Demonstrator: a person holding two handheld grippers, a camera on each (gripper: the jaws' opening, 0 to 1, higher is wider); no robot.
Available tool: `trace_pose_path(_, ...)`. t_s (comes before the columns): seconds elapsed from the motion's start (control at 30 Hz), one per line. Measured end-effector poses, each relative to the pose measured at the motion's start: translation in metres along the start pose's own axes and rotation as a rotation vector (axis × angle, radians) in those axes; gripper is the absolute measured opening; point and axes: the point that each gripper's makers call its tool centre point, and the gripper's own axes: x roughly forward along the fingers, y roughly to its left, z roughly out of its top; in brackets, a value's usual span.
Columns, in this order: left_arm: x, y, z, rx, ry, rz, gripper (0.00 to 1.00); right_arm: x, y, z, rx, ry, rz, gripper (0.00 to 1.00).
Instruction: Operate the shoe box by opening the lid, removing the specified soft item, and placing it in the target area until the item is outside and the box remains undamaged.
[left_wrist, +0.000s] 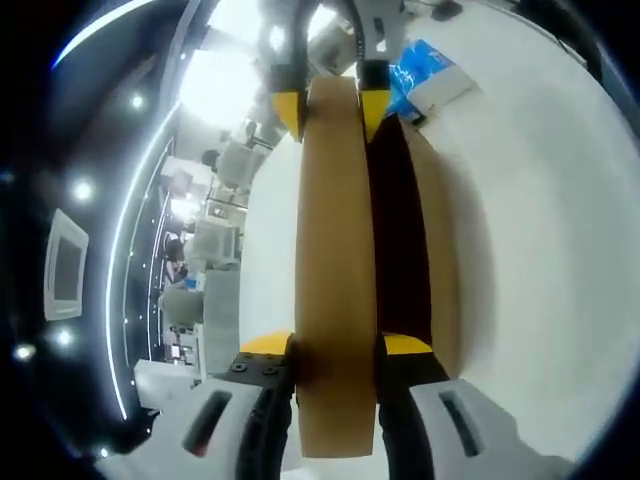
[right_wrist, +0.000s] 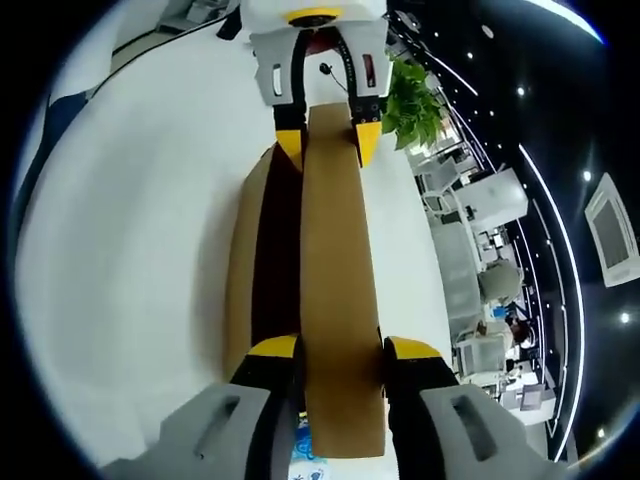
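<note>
A brown cardboard shoe box (left_wrist: 440, 250) sits on a smooth white desk (left_wrist: 560, 260), and its brown cardboard lid (left_wrist: 335, 260) is raised on edge above it, so that a dark gap into the box interior shows beside the lid. In the left gripper view, the left gripper (left_wrist: 335, 360), grey-bodied with yellow-tipped black jaws, rises from the bottom and has its two jaws closed against either face of the lid's near end. At the lid's far end, the right gripper (left_wrist: 328, 100) comes down from the top of the view and pinches the same lid between its own yellow tips. Beyond the far end of the shoe box, a blue and white printed packet (left_wrist: 425, 75) lies on the desk. To the side of the box away from the desk lies a dim room with bright ceiling lights and pale furniture. In the right gripper view, the scene is mirrored: the right gripper (right_wrist: 340, 365) grips the near end of the upright lid (right_wrist: 340, 290), one jaw on each face, while the left gripper (right_wrist: 325, 140) clamps the far end. The shoe box (right_wrist: 245, 260) lies just beside the lid, touching it along the long edge, its inside dark. Past the far end of the box stands a green leafy plant (right_wrist: 415, 105). What lies inside the box cannot be made out; the interior is in shadow.
</note>
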Motion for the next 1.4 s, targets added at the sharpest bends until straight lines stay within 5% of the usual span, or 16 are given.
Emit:
trace_pose_path(0.4,0.003,-0.012,-0.002,0.037,0.005,0.042,0.33,0.0,0.009,-0.001,-0.022,-0.006,-0.003,0.31)
trace_pose_path(0.53,0.004,-0.014,-0.012,-0.008,0.024,0.03,0.46,0.001,0.015,0.0,-0.016,-0.021,0.03,0.31)
trace_pose_path(1.4,0.005,-0.025,-0.02,-0.001,0.021,0.038,0.34,0.003,0.026,-0.003,-0.019,0.005,0.04,0.31)
